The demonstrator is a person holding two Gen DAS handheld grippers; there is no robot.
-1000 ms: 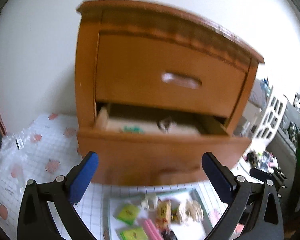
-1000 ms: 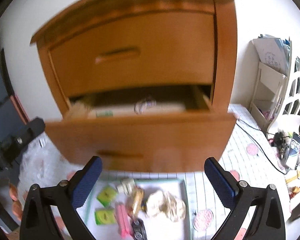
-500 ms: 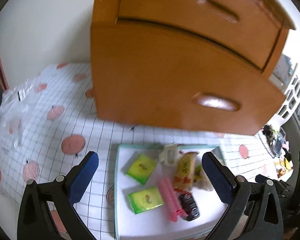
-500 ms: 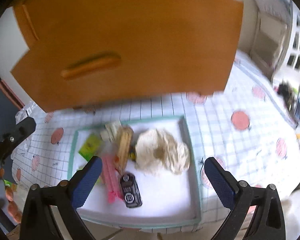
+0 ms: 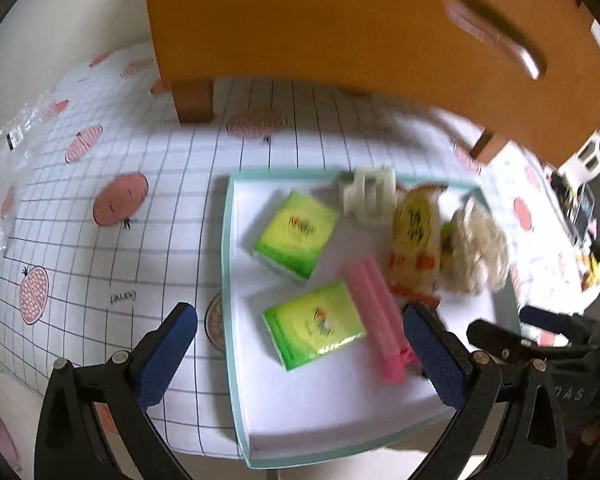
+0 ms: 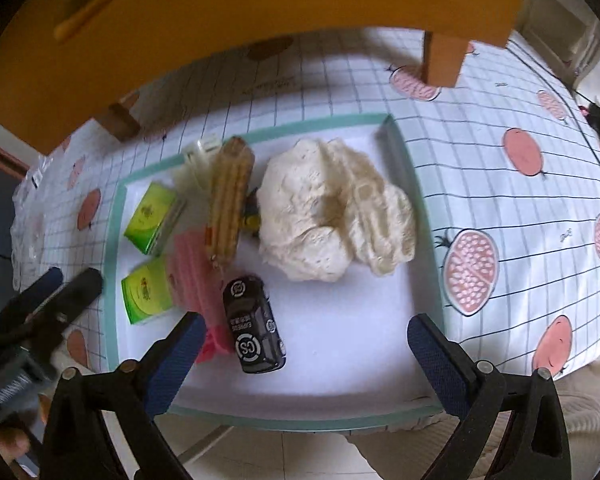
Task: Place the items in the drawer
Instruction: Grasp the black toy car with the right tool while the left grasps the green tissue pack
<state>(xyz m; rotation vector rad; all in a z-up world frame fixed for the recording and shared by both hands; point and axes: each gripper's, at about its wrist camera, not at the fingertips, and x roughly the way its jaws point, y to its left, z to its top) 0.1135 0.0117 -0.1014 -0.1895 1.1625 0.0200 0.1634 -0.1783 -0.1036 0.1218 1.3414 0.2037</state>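
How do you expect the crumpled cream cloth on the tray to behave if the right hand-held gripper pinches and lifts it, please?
The cream cloth lies in soft, bunched folds, so it will probably be floppy, sagging and unfurling when lifted. It looks light for its bulk. Its textured weave should grip well, though a shallow pinch may catch only one fold. It touches the snack packet and might nudge it.

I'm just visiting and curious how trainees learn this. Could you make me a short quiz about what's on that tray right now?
1. True or false: both tools, left tool and right tool, are holding something.
2. How many green packets lie in the tray?
3. What lies nearest the right tool? A) black can B) cream cloth C) white clip

Key: 1 false, both are open and empty. 2 two. 3 A.
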